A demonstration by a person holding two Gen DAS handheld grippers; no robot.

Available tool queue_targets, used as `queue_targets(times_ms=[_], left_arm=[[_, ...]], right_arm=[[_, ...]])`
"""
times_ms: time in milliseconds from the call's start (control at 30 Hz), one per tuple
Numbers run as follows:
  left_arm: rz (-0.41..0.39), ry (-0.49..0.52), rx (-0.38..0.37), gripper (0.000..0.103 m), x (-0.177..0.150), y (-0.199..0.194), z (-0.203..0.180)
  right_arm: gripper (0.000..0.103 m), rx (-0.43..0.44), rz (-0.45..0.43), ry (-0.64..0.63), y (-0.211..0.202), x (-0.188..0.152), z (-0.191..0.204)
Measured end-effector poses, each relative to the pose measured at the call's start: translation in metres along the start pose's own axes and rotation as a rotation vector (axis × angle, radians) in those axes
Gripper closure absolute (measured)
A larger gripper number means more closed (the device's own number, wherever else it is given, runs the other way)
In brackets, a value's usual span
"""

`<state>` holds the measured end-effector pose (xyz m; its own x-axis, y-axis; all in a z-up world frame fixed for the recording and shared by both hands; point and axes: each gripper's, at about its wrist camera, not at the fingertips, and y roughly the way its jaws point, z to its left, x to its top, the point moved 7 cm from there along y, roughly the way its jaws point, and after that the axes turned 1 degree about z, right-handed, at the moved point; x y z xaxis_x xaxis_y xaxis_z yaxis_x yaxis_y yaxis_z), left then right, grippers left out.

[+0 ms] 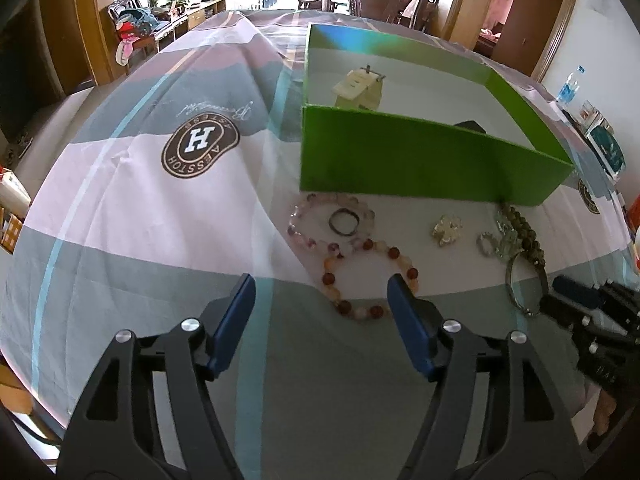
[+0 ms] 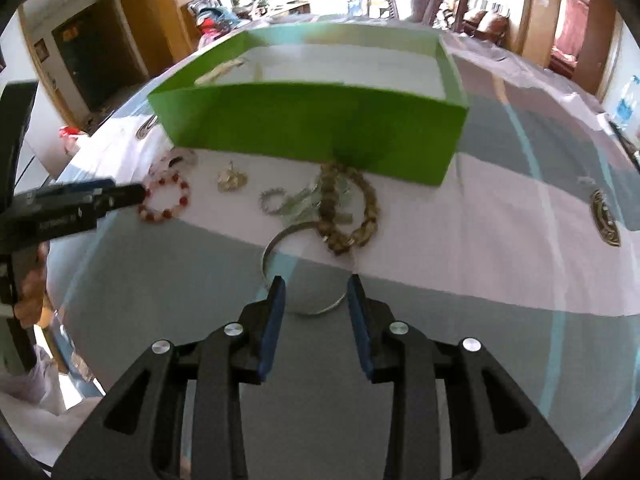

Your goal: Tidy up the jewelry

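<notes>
We hold the left gripper [image 1: 322,294] wide open just above the red and cream bead bracelet [image 1: 368,276]. Our right gripper [image 2: 316,294] is partly open, empty, its tips over the silver bangle [image 2: 280,246]. The jewelry lies in a row before the green box [image 1: 420,158]. The tablecloth [image 1: 140,220] carries an upside-down round badge [image 1: 200,146] with "H" and "HOTSSEA".
</notes>
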<state>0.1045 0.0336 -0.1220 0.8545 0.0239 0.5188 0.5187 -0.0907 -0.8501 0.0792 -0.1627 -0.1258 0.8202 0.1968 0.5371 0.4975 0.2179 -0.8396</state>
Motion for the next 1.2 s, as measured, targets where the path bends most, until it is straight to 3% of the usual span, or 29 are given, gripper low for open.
queue_targets(times_ms=[233,433,500,567,633,833,1067,1200], left_arm=[[0.020,0.027,0.001,0.035,-0.004,0.008,-0.009],[0.026,0.048,-0.004,0.035,-0.008,0.010,-0.016],[0.028,0.047,-0.001,0.035,-0.009,0.011,-0.014],[0.028,0.042,0.001,0.035,-0.010,0.010,-0.010],[0.028,0.039,0.001,0.035,-0.009,0.011,-0.009],[0.032,0.037,-0.004,0.035,-0.007,0.014,-0.008],[0.033,0.039,-0.007,0.035,-0.008,0.015,-0.009],[0.030,0.039,-0.010,0.038,-0.008,0.014,-0.010]], right_arm=[[0.069,-0.045,-0.060,0.109,0.002,0.025,-0.030],[0.069,-0.088,-0.036,0.127,0.029,0.046,-0.041],[0.075,-0.101,-0.014,0.104,0.037,0.045,-0.037],[0.092,-0.131,-0.014,0.076,0.039,0.043,-0.033],[0.092,-0.116,-0.015,0.069,0.040,0.041,-0.032],[0.092,-0.069,-0.067,0.073,0.020,0.043,-0.029],[0.092,-0.113,-0.180,0.153,-0.028,0.050,-0.054],[0.092,-0.162,-0.133,0.196,-0.018,0.038,-0.073]])
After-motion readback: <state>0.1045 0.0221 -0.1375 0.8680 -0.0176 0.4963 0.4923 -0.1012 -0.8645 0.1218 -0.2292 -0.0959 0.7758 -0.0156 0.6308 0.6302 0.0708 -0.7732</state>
